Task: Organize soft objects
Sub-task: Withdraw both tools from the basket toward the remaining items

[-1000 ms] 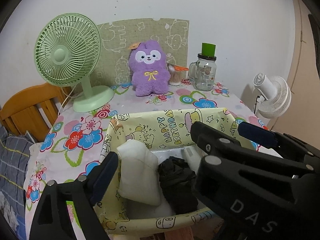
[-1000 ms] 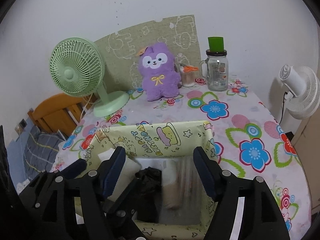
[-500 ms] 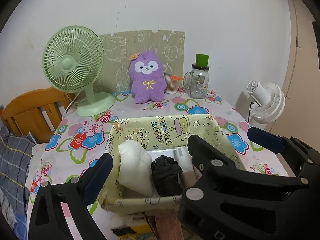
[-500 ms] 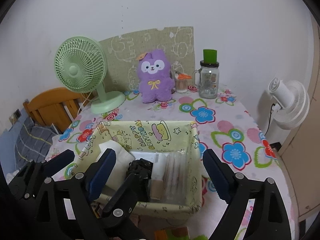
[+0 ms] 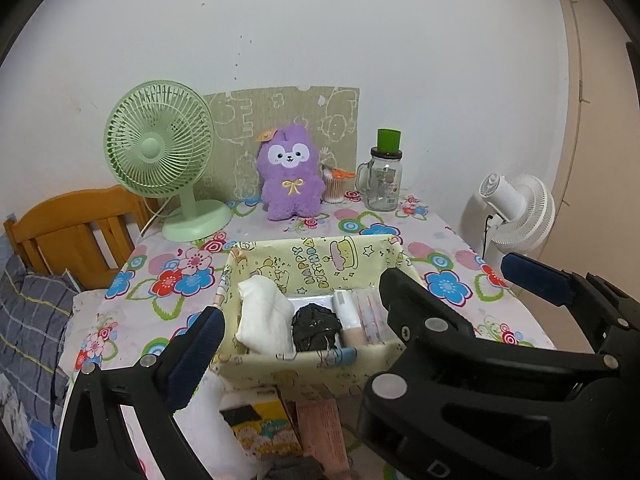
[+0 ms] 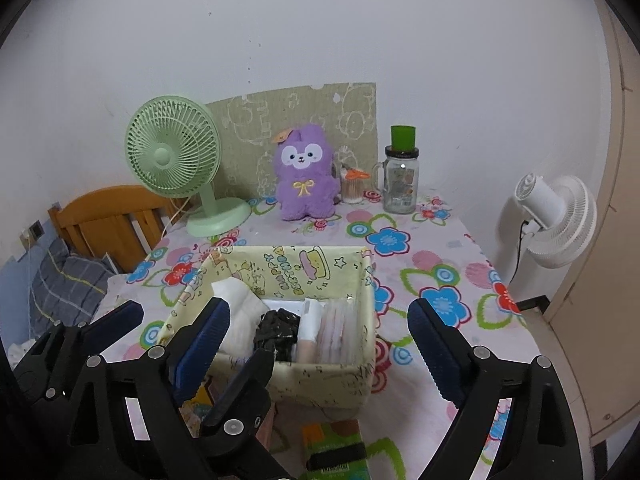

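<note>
Soft bundles, white [image 5: 264, 318] and black [image 5: 316, 327], fill yellow basket [image 5: 304, 364]; both claws empty, right widening.

Both grippers drawn back and up from fabric basket [image 5: 308, 364] — right gripper [image 6: 320, 344] jaws opening, empty; left gripper [image 5: 300, 344] fingers spread wider, empty.

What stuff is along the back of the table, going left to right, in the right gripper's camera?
Green desk fan → purple plush toy → cotton swab jar → glass mug jar with green lid.
</note>
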A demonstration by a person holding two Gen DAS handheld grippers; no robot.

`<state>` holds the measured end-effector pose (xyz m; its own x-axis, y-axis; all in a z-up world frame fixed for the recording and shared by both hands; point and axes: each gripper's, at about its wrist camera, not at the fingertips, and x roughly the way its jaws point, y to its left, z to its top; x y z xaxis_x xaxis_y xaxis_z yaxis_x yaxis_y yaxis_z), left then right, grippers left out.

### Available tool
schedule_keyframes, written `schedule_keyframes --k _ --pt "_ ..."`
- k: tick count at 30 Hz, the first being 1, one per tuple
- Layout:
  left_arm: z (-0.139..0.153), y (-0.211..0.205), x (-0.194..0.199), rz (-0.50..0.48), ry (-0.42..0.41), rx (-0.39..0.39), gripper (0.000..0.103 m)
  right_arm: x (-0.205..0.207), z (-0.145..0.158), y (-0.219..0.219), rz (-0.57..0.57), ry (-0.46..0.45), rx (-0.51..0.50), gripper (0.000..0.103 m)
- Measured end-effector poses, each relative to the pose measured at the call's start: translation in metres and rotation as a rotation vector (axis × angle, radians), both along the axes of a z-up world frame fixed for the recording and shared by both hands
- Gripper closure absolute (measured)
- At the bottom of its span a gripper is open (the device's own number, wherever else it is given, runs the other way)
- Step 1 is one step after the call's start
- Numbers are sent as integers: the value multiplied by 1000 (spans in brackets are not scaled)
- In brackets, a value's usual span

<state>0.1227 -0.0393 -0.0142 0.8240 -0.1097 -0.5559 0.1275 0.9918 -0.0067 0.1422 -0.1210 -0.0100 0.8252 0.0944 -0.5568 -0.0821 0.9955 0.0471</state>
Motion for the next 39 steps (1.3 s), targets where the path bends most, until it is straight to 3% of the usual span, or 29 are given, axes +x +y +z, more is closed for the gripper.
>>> schedule_keyframes --k 22,39 --pt "-7 -1 -62 25 -52 -6 2 -65 -5 1 23 -44 -26 4" --pt "-44 -2 -68 36 10 14 2 -71 -45 0 23 12 -6 4"
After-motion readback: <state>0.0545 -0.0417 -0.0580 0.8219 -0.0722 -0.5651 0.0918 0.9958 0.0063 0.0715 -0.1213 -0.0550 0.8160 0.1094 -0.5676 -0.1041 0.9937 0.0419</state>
